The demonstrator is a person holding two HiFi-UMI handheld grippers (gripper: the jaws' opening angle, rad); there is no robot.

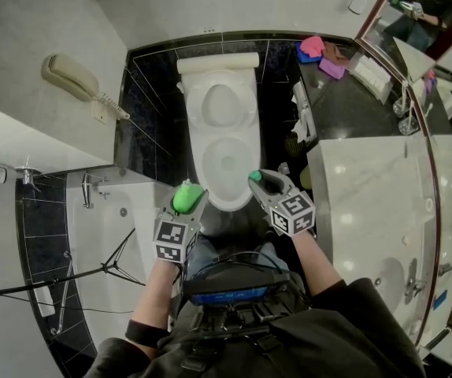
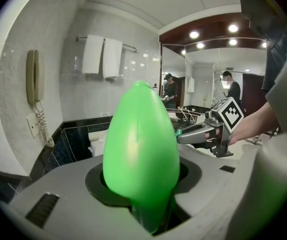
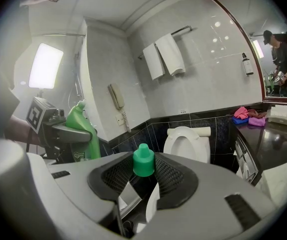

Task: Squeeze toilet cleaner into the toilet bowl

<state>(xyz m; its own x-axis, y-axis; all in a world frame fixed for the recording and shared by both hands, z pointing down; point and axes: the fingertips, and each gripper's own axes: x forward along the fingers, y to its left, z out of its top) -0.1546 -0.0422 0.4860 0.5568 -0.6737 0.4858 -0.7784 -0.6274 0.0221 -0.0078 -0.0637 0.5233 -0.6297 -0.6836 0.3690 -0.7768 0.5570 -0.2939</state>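
L tool [image 1: 187,205]: bottle [image 2: 141,144]; R tool [image 1: 264,183]: cap [image 3: 143,160]

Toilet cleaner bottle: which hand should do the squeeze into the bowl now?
Left. The left tool grips the green bottle near the front rim of the open toilet bowl; the right tool only holds the green cap.

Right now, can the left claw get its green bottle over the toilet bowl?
Probably yes. The left claw, shut on the green bottle, sits just short of the toilet bowl's front rim. The lid is up and nothing stands between them.
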